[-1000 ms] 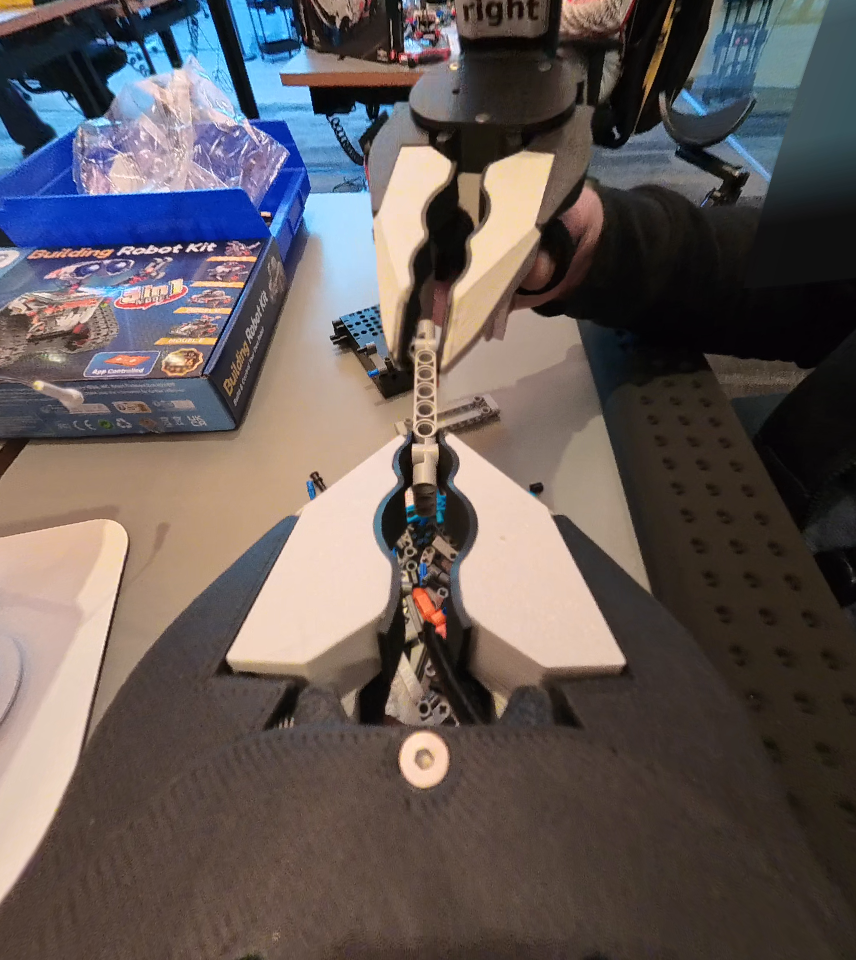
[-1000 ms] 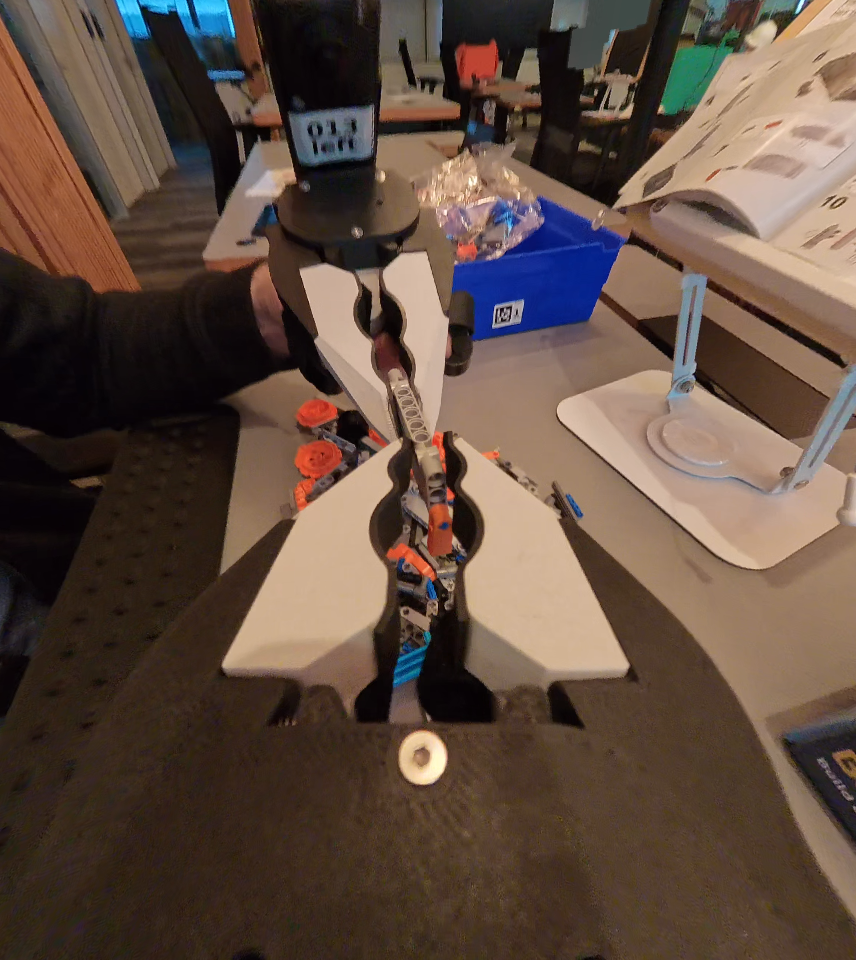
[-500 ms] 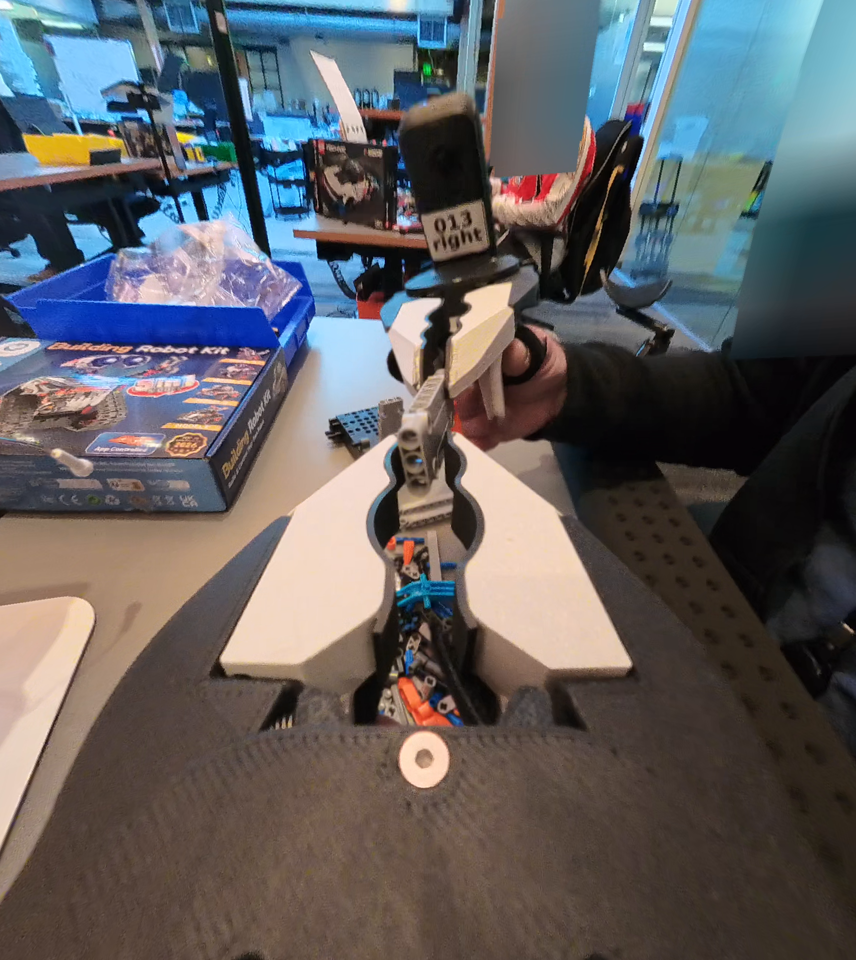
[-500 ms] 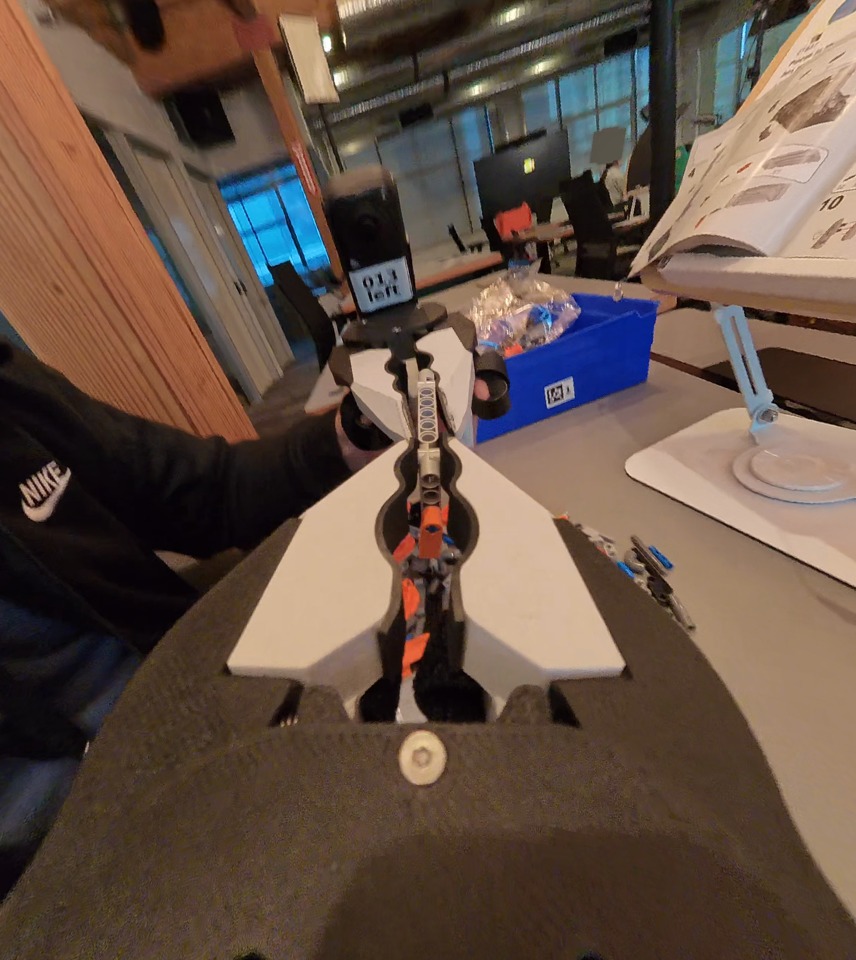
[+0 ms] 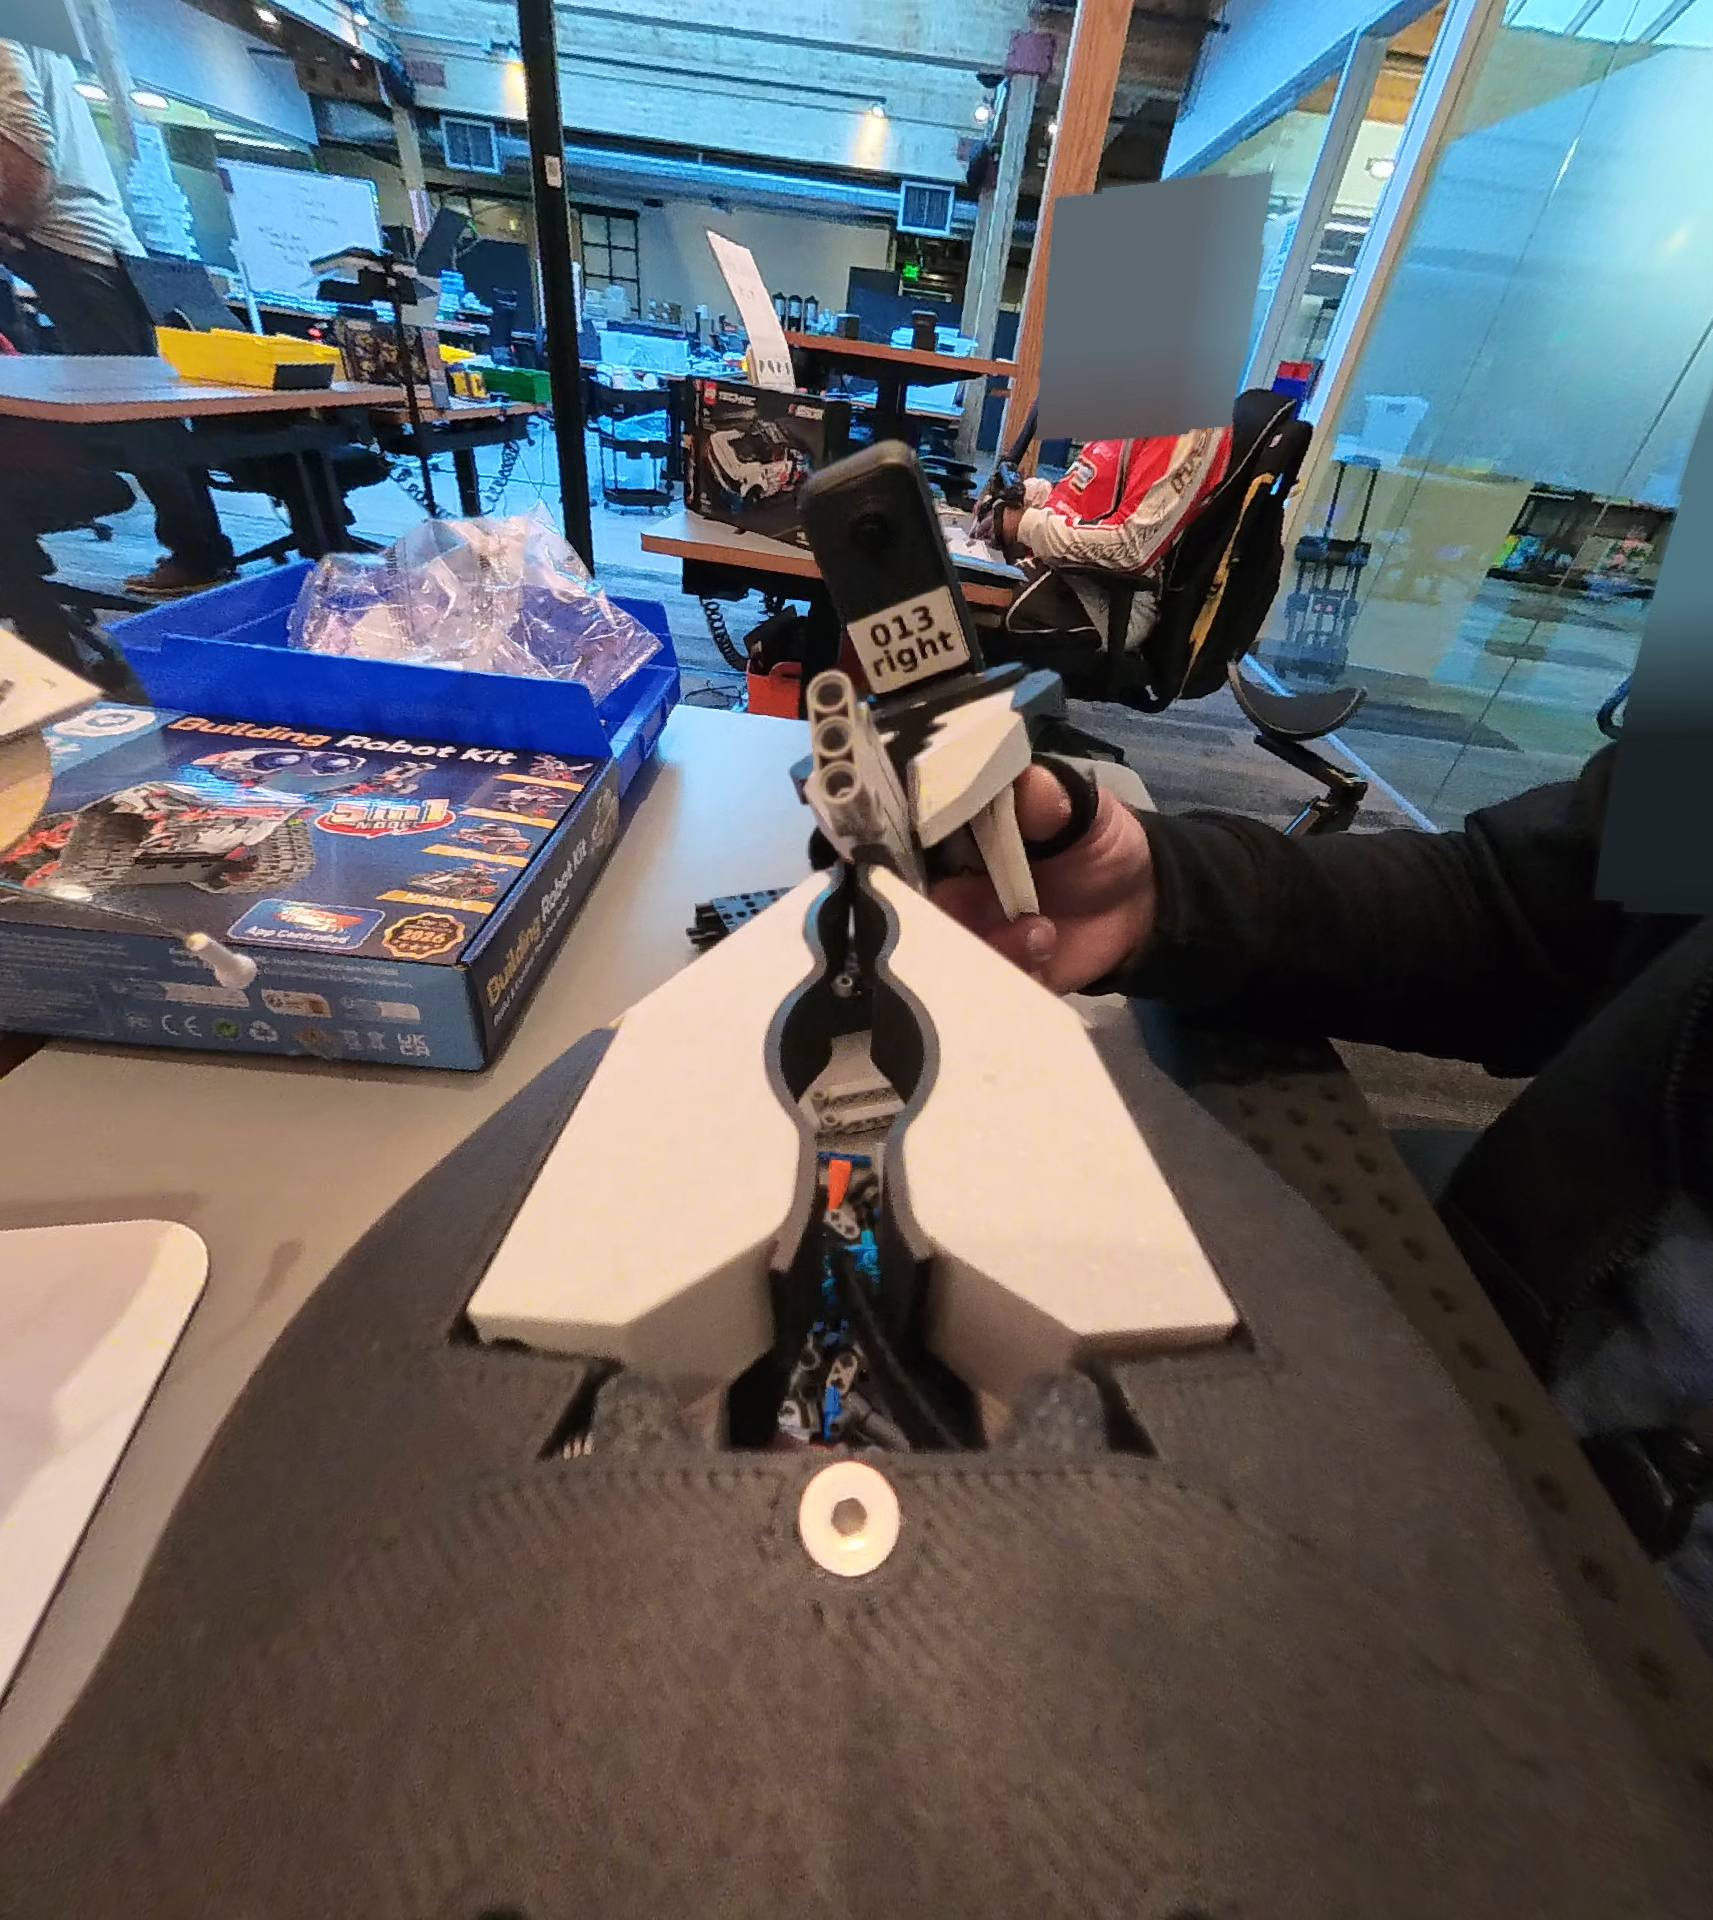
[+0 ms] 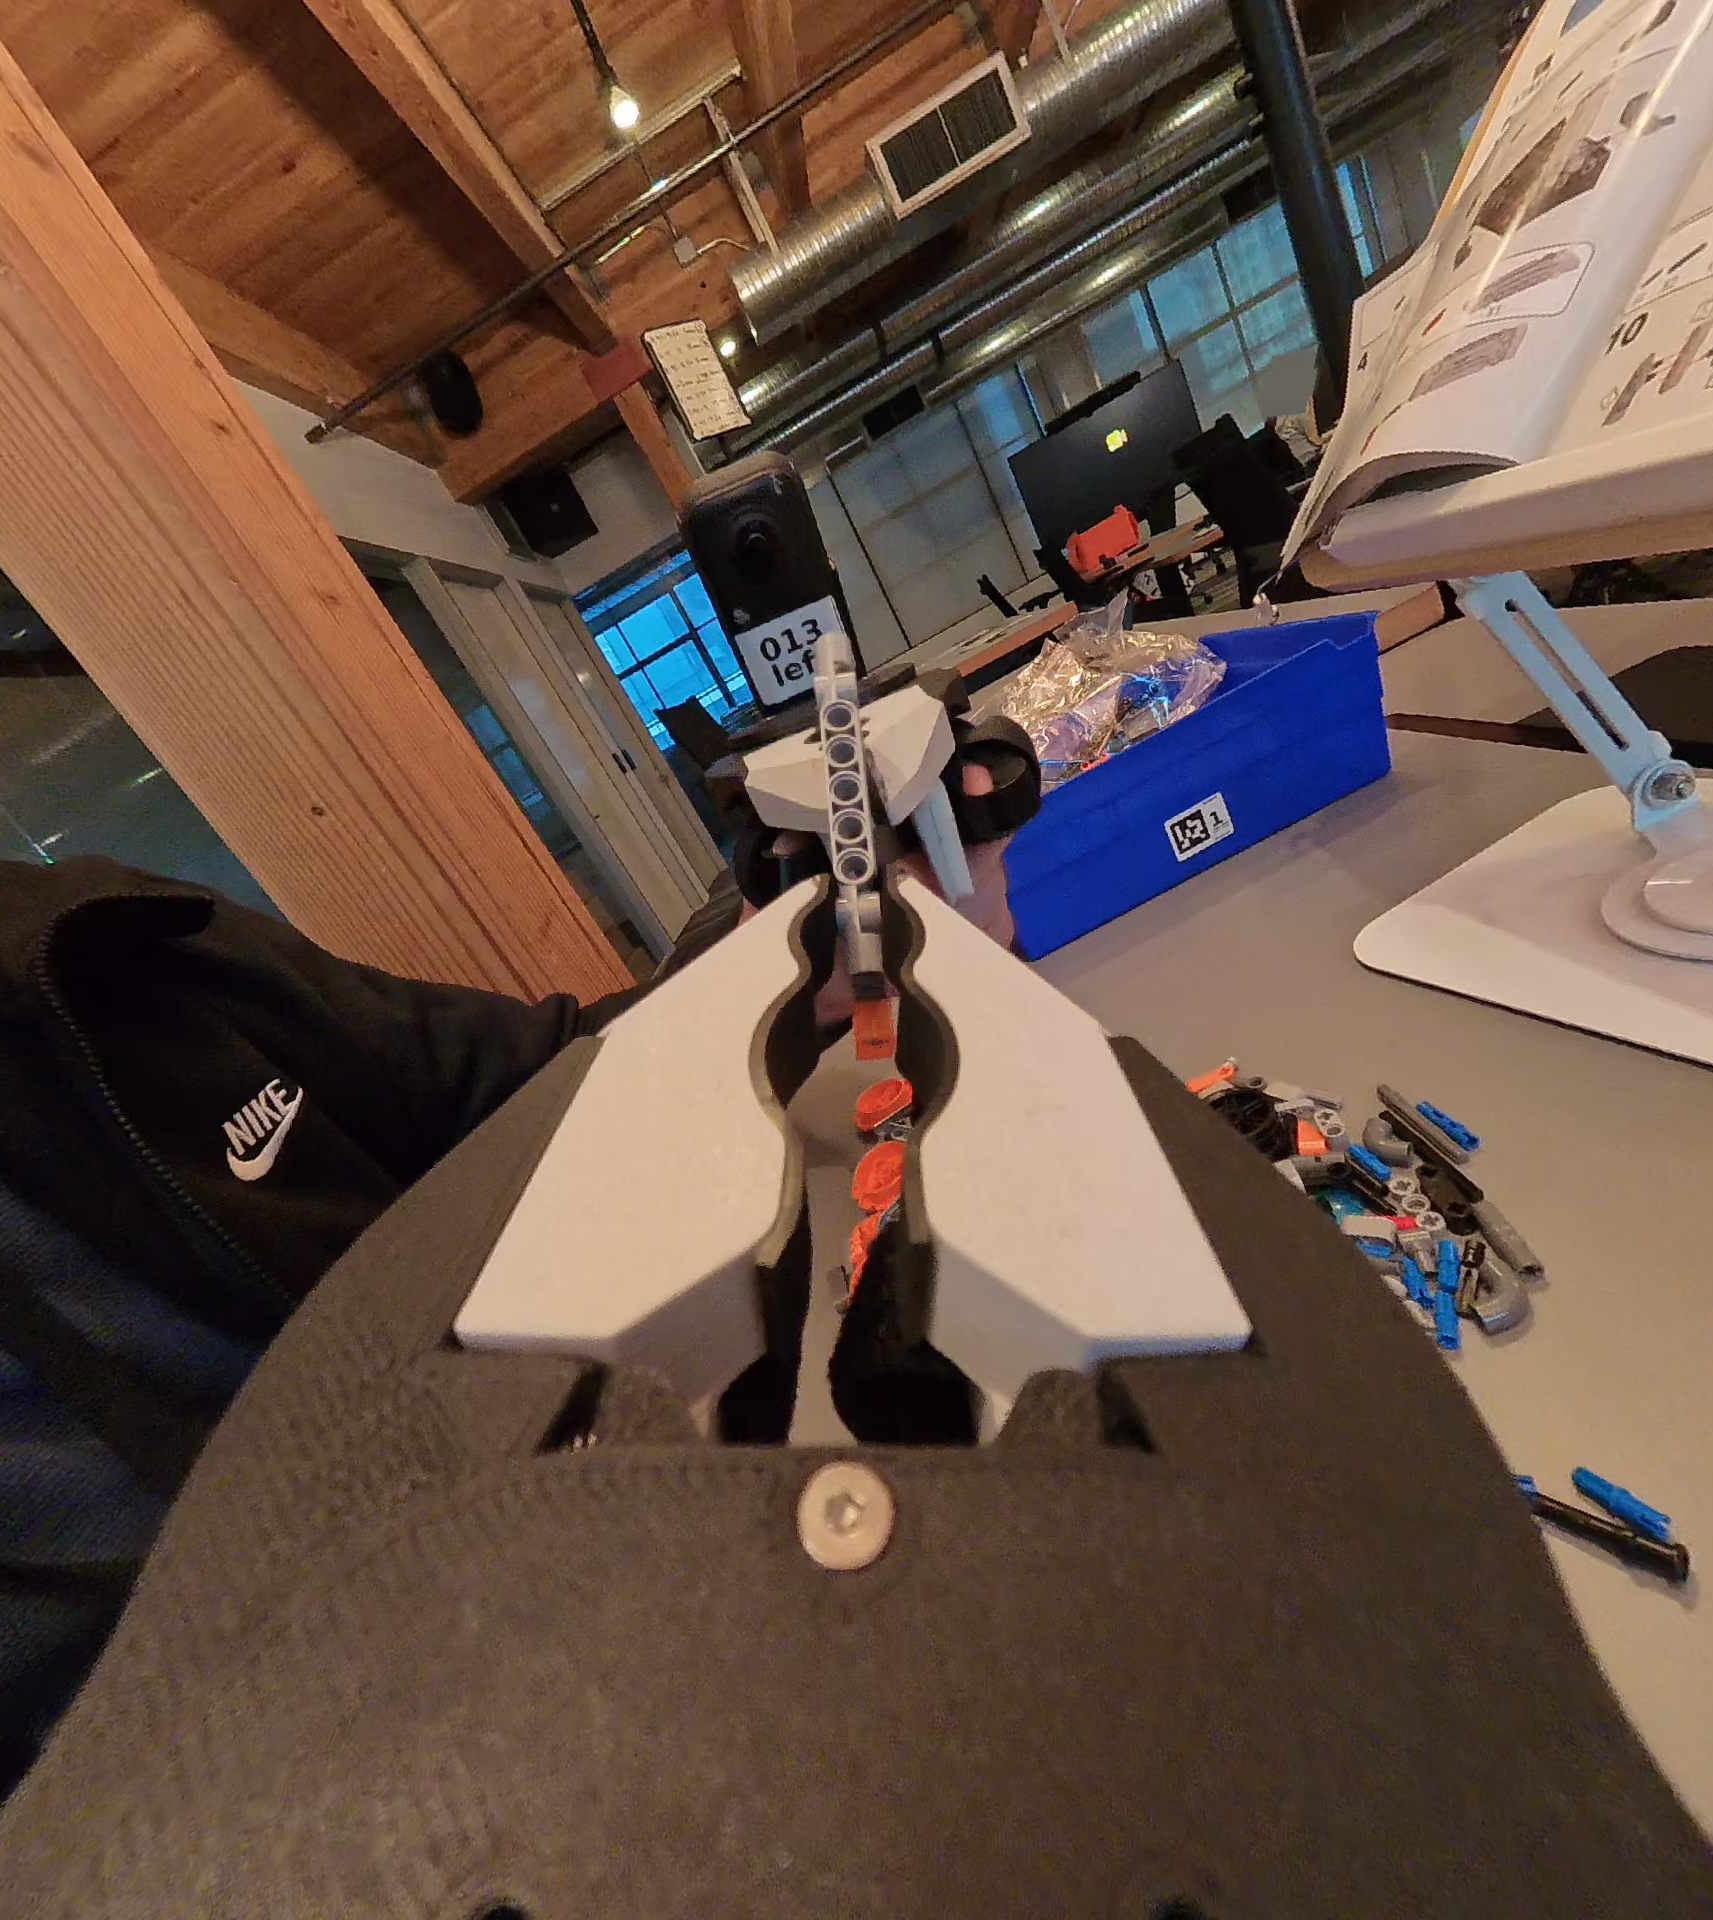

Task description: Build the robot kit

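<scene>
Right gripper [image 6: 857,904]: fingers clenched on a grey holed beam [image 6: 850,790], held upright above the table [image 6: 1195,966].
Left gripper [image 5: 857,883]: fingers pressed together, nothing visibly between them, tips just below the beam.
Loose building pieces [image 6: 1392,1195] lie on the table beside a blue bin [image 6: 1247,790].

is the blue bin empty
No, the blue bin holds a crumpled clear plastic bag that rises above its rim.
</scene>
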Demonstrator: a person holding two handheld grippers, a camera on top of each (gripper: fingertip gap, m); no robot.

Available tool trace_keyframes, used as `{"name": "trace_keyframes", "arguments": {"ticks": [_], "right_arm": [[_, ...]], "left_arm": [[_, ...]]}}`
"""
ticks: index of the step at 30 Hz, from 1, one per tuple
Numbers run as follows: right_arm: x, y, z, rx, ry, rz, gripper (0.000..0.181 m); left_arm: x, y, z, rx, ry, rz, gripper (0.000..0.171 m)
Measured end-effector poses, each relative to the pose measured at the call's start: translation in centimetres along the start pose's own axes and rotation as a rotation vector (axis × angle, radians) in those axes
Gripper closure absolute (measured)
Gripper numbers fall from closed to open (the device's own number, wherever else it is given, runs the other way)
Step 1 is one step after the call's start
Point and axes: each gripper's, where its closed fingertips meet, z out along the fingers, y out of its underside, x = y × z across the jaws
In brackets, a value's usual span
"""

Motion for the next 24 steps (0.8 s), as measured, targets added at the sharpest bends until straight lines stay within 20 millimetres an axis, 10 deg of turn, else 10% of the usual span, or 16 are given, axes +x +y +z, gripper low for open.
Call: {"name": "trace_keyframes", "arguments": {"ticks": [24], "right_arm": [[0.8, 2.5, 0.0, -0.222, 0.132, -0.281, 0.174]], "left_arm": [[1.2, 1.3, 2.5, -0.180, 0.051, 0.090, 0.166]]}}
